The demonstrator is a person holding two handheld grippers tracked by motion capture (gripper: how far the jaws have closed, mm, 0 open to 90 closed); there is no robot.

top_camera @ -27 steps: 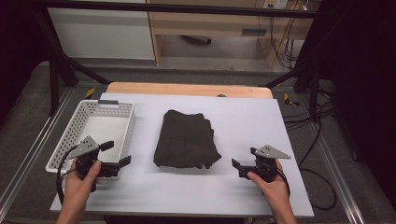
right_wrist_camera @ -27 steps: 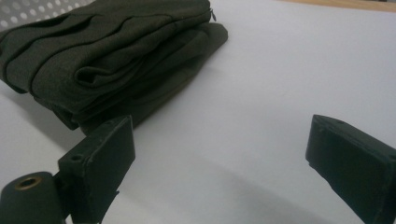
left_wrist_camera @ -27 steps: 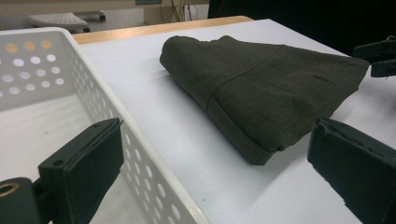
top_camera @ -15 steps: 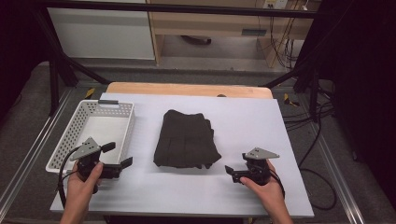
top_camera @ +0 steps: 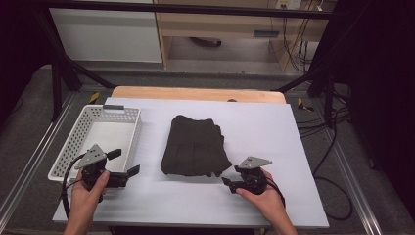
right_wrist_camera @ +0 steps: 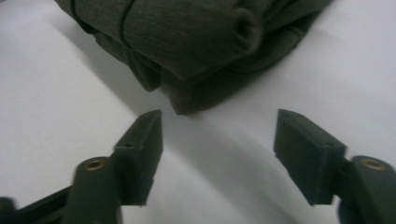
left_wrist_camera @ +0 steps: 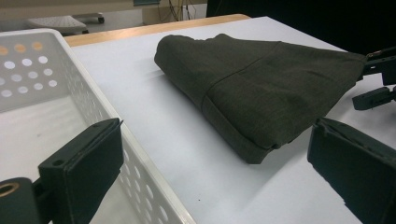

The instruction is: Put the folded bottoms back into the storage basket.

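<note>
- Right gripper (top_camera: 230, 182), in the person's right hand (top_camera: 262, 196), sits low at the near right of the bench (top_camera: 293, 147). Jaws stand apart with nothing between them; they point at the near right corner of the folded dark garment (top_camera: 195, 147), and the tips stop just short of the cloth.
- In the right gripper view, the garment's corner (right_wrist_camera: 196, 93) lies just beyond the gap between the jaws, no pad touching it.
- Left gripper (top_camera: 126, 163), in the left hand (top_camera: 88, 196), is near the bench's left edge. Jaws spread wide, holding nothing; one jaw tip lies over the near right corner of the white perforated basket (top_camera: 68, 147).
- Garment lies flat mid-bench, between the two grippers, just right of the basket and apart from it.
- Basket stands at the bench's left edge.
- Farther back, a bare wooden strip (top_camera: 195, 93) shows beyond the white bench cover.
</note>
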